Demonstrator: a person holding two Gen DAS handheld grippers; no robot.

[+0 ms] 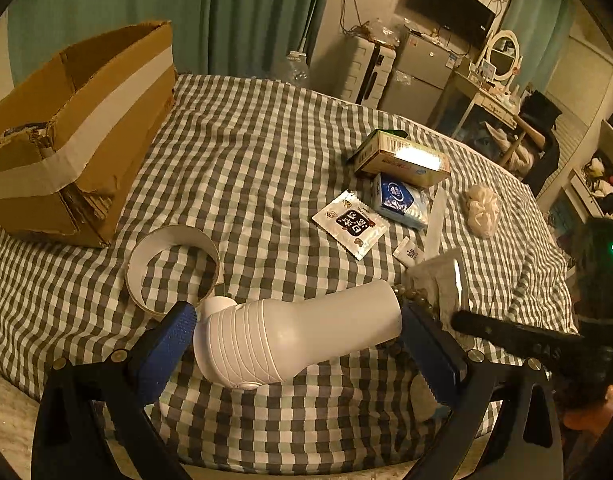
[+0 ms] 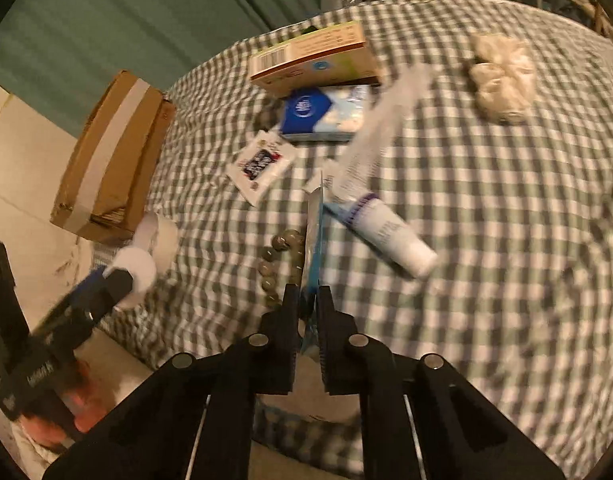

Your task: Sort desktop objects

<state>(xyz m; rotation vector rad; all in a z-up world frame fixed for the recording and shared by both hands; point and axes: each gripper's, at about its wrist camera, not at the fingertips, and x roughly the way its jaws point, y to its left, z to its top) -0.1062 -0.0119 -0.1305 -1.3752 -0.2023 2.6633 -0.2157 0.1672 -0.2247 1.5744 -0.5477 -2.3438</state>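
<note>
My left gripper (image 1: 298,336) is shut on a white plastic bottle (image 1: 302,332), held sideways just above the checked cloth (image 1: 246,160). My right gripper (image 2: 308,300) is shut on a thin clear and blue packet (image 2: 312,248) held edge-on; it also shows in the left wrist view (image 1: 442,280). The left gripper with the bottle shows at the left of the right wrist view (image 2: 134,268). A bead bracelet (image 2: 274,264) lies under the packet. A white tube (image 2: 390,236), a blue tissue pack (image 2: 326,114), a flat carton (image 2: 314,56), a sachet (image 2: 262,164) and a cream scrunchie (image 2: 502,80) lie further off.
An open cardboard box (image 1: 78,128) stands at the table's far left. A tape ring (image 1: 172,268) lies just ahead of the left gripper. The table edge runs close below both grippers. Furniture and a fridge (image 1: 418,76) stand behind the table.
</note>
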